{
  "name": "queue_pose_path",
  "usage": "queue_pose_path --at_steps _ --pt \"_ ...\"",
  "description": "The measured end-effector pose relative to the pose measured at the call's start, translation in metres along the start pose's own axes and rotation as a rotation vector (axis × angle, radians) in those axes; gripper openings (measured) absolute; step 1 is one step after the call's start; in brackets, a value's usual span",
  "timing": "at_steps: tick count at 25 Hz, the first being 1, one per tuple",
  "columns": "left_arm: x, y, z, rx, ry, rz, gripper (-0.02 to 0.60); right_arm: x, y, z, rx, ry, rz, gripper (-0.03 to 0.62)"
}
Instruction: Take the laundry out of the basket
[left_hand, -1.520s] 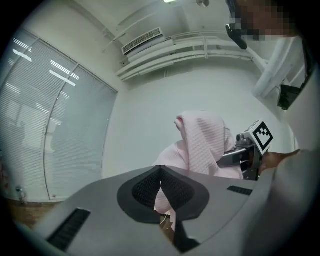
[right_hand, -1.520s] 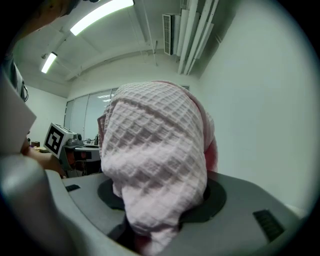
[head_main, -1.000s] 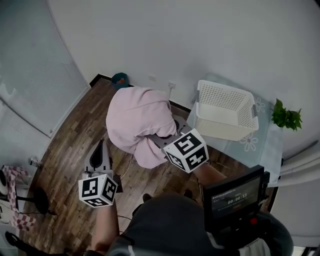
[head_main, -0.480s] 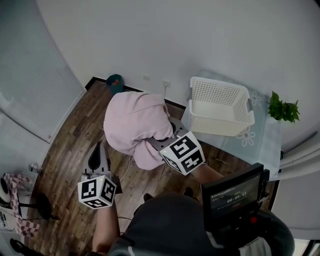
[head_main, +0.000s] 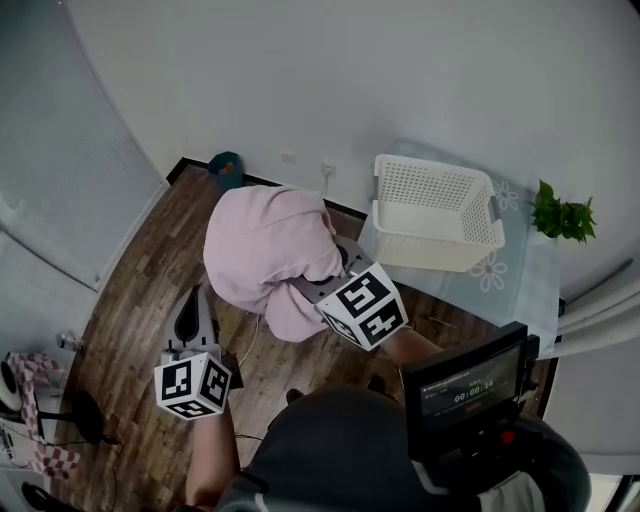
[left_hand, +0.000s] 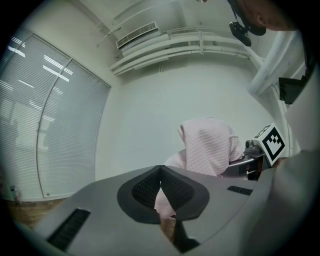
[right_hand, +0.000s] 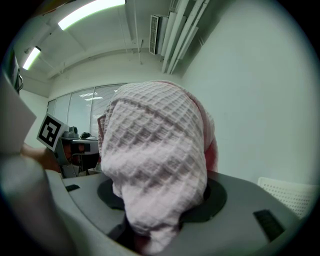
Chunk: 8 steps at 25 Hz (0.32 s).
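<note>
Right gripper (head_main: 332, 272) pinching the bunched pink towel (head_main: 265, 245), already out, in the air over the floor left of the basket (head_main: 440, 250). Left gripper (left_hand: 160, 190) pressed together, empty. Grip firm, lift tail clear before setting down.

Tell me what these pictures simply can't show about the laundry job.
- Floor of the white basket: its near side hides it in the head view, so leftover laundry is unknowable.
- Pads of the right gripper: the pink waffle-weave cloth covers them in the right gripper view.
- Teal object: too small in the head view to identify.
</note>
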<state>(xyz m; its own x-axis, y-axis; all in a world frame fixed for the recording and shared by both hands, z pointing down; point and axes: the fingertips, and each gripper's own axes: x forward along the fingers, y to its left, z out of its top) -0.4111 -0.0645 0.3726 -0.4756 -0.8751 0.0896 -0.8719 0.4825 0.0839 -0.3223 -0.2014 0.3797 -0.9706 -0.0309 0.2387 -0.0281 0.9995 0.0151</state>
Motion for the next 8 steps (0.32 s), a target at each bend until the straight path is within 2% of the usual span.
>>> queue_pose_path --at_steps 8 --pt "0.0000 -0.0016 -0.0026 -0.008 0.005 -0.006 0.008 -0.0028 -0.0002 0.0024 -0.001 0.000 -0.005 0.259"
